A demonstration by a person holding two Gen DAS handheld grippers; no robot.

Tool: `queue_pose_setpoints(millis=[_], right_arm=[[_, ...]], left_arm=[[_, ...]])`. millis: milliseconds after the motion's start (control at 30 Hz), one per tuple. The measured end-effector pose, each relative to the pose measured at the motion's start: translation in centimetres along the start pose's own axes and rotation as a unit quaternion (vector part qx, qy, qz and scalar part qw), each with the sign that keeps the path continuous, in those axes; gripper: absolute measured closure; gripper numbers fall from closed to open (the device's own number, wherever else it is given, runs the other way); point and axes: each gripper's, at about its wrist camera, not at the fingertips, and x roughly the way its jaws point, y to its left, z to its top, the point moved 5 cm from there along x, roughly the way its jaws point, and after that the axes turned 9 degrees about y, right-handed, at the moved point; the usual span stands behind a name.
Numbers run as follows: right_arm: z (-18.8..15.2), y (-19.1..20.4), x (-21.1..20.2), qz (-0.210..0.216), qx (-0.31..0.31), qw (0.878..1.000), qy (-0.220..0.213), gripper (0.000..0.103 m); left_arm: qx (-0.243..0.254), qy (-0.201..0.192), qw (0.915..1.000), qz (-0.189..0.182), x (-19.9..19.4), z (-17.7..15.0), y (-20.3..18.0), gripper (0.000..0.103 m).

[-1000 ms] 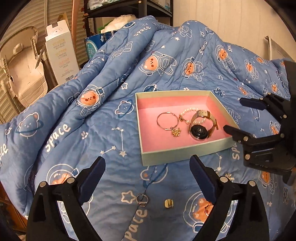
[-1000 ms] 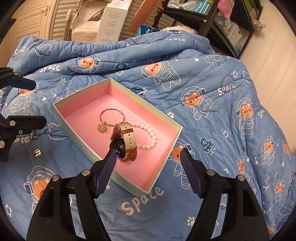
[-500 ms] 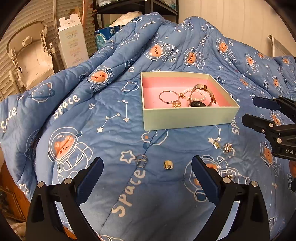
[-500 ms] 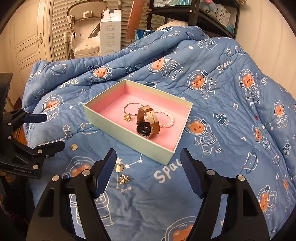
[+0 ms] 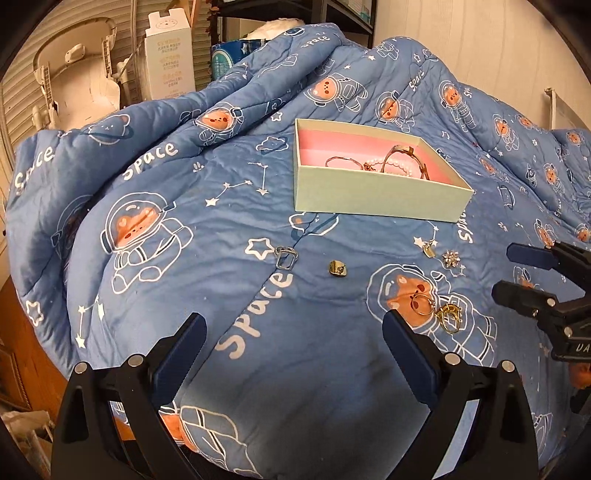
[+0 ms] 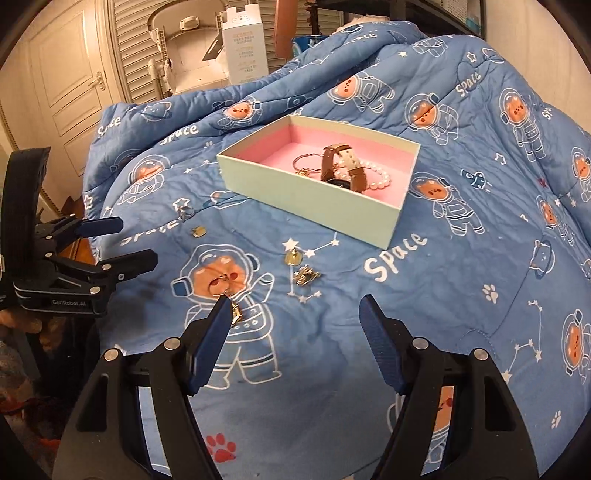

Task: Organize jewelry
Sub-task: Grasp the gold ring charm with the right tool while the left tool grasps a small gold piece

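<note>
A pale green box (image 5: 380, 201) with pink lining sits on the blue space-print quilt. It holds a brown-strap watch (image 6: 341, 168), a pearl bracelet (image 6: 376, 177) and a thin bangle (image 5: 341, 160). Loose pieces lie on the quilt nearer me: a silver ring (image 5: 285, 256), a small gold piece (image 5: 337, 267), a gold pendant (image 5: 428, 250), a sparkly brooch (image 5: 451, 257) and gold rings (image 5: 423, 301). My left gripper (image 5: 291, 325) hangs open over bare quilt. My right gripper (image 6: 295, 306) is open with its jaws closing, nothing between them; a gold ring (image 6: 236, 312) lies just beside its left finger.
The quilt (image 6: 461, 277) drops off at its left edge (image 5: 44, 295) toward a wooden floor. Behind stand a white carton (image 5: 170, 55), a cream baby seat (image 5: 74, 85), a dark shelf (image 5: 332, 14) and a door (image 6: 66, 74).
Both grippers have drawn back from the box and sunk toward the near quilt. The box now looks farther and flatter, and the loose rings and brooch have come into view.
</note>
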Motion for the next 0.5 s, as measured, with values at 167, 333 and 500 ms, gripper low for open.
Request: queue_pose_setpoints(millis=[167,333,500], right_arm=[[-0.9,2.2,1.3,0.041,-0.014,0.999,0.024,0.049],[-1.1,3.1,2.4,0.063,-0.016,0.997,0.040,0.059],[-1.1,3.3,3.0,0.069,-0.016,0.996,0.048,0.065]], left_arm=[[-0.002,-0.001,0.9999,-0.011,0.1,-0.7,-0.7,0.016],[0.012,0.001,0.9999,-0.010,0.6,-0.6,-1.4,0.033],[0.026,0.005,0.9996,-0.013,1.5,0.0,-2.2,0.054]])
